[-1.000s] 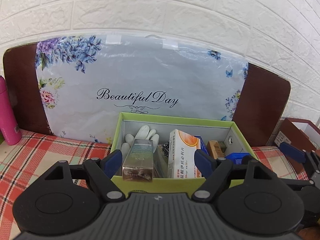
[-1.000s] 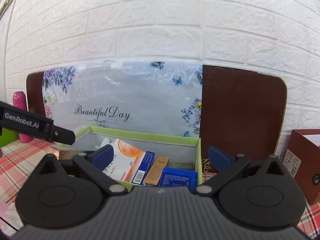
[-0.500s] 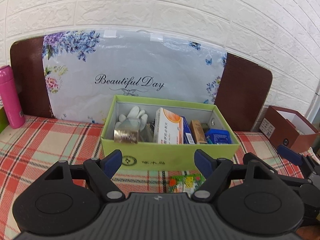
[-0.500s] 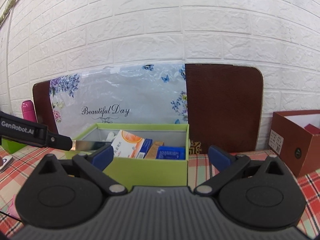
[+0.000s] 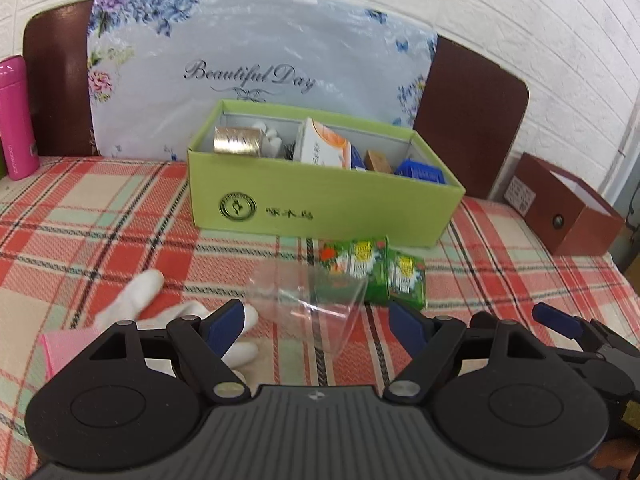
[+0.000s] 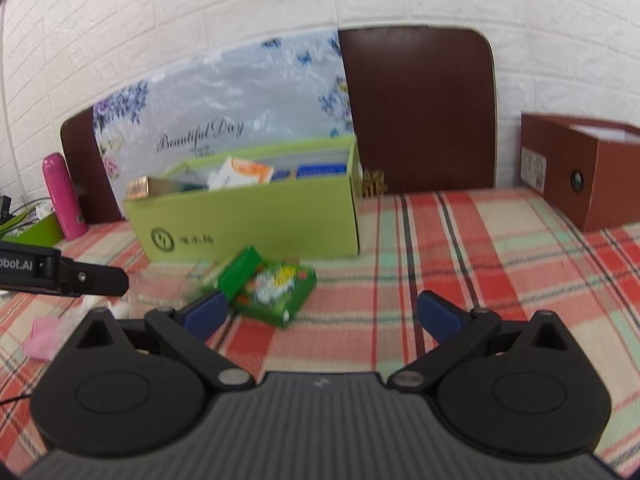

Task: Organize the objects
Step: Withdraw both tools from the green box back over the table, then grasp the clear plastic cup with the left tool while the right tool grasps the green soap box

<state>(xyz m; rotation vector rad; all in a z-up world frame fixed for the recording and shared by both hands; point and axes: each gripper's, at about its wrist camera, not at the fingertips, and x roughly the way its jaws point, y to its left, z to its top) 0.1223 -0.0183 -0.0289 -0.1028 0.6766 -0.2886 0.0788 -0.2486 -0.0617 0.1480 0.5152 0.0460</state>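
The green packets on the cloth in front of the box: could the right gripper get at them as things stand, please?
Probably yes. The green packets lie in the open on the checked cloth, just ahead of the right gripper, whose jaws stand wide and empty. Only the clear plastic bag overlaps their near-left edge.

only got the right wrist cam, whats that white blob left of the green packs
observer: A white glove lying on the plaid cloth.
operator: left tongs holding anything
observer: No. The left tongs are open; a clear bag lies just ahead between them, pads off it.
operator: whats in the bin's left compartment
observer: In the green box, a gold box with more gloves behind it.
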